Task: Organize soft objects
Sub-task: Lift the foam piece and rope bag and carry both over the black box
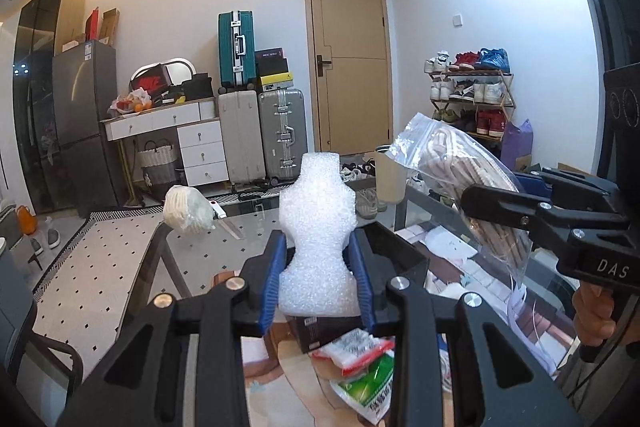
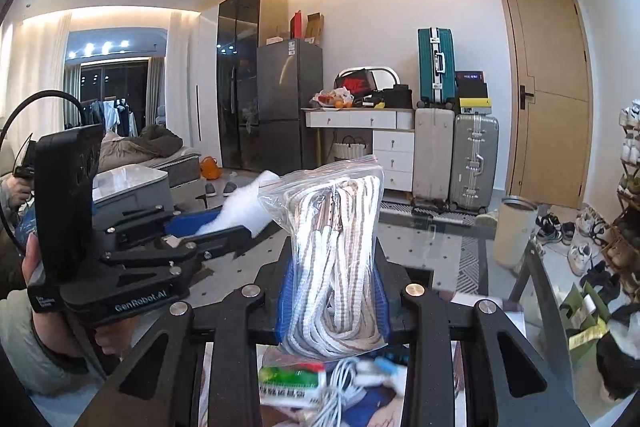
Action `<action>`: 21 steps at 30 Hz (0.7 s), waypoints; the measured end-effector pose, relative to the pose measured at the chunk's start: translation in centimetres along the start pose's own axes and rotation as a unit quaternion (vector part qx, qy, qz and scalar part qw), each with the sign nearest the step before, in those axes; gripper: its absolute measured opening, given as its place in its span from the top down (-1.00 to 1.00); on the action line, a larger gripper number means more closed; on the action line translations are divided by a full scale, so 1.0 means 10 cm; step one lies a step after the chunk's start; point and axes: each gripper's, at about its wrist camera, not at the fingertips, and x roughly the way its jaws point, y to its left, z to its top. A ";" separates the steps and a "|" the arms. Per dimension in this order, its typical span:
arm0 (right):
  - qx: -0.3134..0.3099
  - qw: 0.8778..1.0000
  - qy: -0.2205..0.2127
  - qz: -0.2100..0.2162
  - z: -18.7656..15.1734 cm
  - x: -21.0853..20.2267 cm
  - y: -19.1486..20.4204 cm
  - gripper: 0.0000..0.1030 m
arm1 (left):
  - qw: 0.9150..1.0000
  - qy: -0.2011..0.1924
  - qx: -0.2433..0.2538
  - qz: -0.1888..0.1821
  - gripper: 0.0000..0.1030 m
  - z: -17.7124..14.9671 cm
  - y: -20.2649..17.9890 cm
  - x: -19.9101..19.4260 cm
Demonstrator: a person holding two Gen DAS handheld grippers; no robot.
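Pinching a piece of white foam (image 1: pixel 318 239), the left gripper (image 1: pixel 319 267) fills the lower centre of the left wrist view, its blue pads (image 1: pixel 276 267) pressed against the foam's two sides. The foam stands upright between them, narrow at the top, and sticks out well past the pad tips.

At the right edge of that view the right gripper (image 1: pixel 496 205) reaches in from the side, closed on a clear zip bag of striped cord (image 1: pixel 452 171); a hand (image 1: pixel 596 315) grips its handle below. In the right wrist view the same bag (image 2: pixel 340 247) stands upright in the centre, squeezed between the blue pads (image 2: pixel 288 303) of the right gripper (image 2: pixel 336 307). The left gripper (image 2: pixel 224 227) shows at centre left with the foam (image 2: pixel 248 205) poking out.

Both things are held up off a glass table (image 1: pixel 248 227). Below the grippers lie a green and red packet (image 1: pixel 364 367) and what looks like a white cable (image 2: pixel 344 383), though that part is blurred. A white bundle (image 1: pixel 186 209) sits on the table's far left, a cream cup (image 2: pixel 514 235) near its far right.
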 end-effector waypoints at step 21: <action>0.041 0.998 0.012 -0.037 0.30 0.99 -0.39 0.37 | 0.999 -0.025 -0.023 0.012 0.39 0.26 0.15 0.68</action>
